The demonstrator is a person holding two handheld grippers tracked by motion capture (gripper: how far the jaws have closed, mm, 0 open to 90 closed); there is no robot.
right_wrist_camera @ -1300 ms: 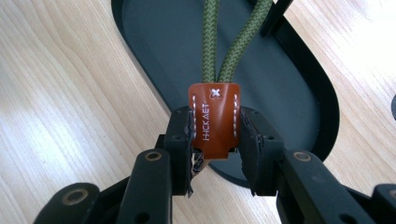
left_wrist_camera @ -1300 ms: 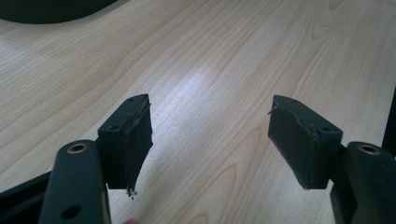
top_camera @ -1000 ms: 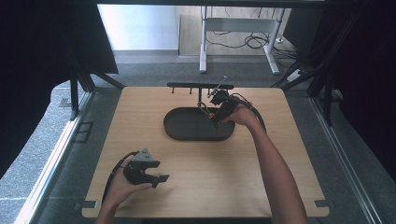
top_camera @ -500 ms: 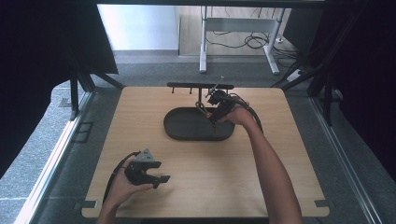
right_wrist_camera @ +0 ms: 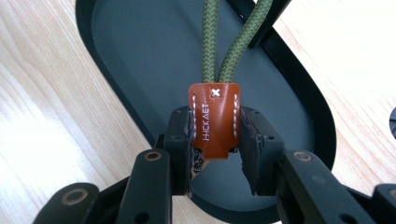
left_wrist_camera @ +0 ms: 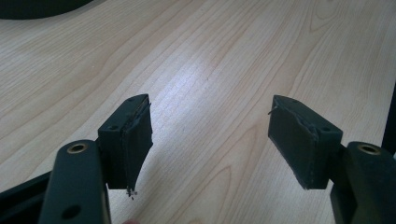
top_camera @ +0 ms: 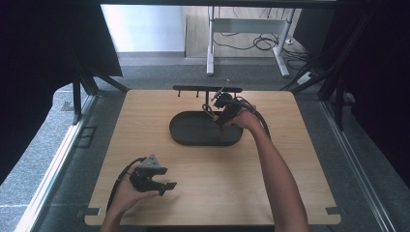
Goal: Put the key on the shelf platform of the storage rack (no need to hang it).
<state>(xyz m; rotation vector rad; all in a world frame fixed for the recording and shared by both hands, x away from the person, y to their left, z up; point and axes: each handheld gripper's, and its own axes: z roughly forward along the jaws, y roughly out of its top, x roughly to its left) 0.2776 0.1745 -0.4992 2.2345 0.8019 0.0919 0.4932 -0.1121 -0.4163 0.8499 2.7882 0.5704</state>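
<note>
- The right gripper [right_wrist_camera: 215,140] has its jaws closed on a brown leather tab [right_wrist_camera: 214,119]; the tab is pinched between the two black pads and stands upright in the middle of the right gripper view.
- White stitching and the letters "HICKMET" show on the tab.
- A doubled green cord [right_wrist_camera: 231,42] rises out of the top of the tab toward the upper edge of the frame.
- Behind the tab lies a dark oval tray [right_wrist_camera: 126,56] on the wooden table [right_wrist_camera: 42,93].
- In the high view, the right gripper [top_camera: 218,112] is at the upper middle of the frame, over the far right part of the tray [top_camera: 188,133], just below a black rack [top_camera: 186,89] at the table's far edge.
- The left gripper [top_camera: 167,183] is held in the person's left hand [top_camera: 126,193] at the lower left of the high view, well apart from the tray.
- In the left gripper view its jaws stand wide apart with nothing between them, bare table [left_wrist_camera: 210,84] beyond.
</note>
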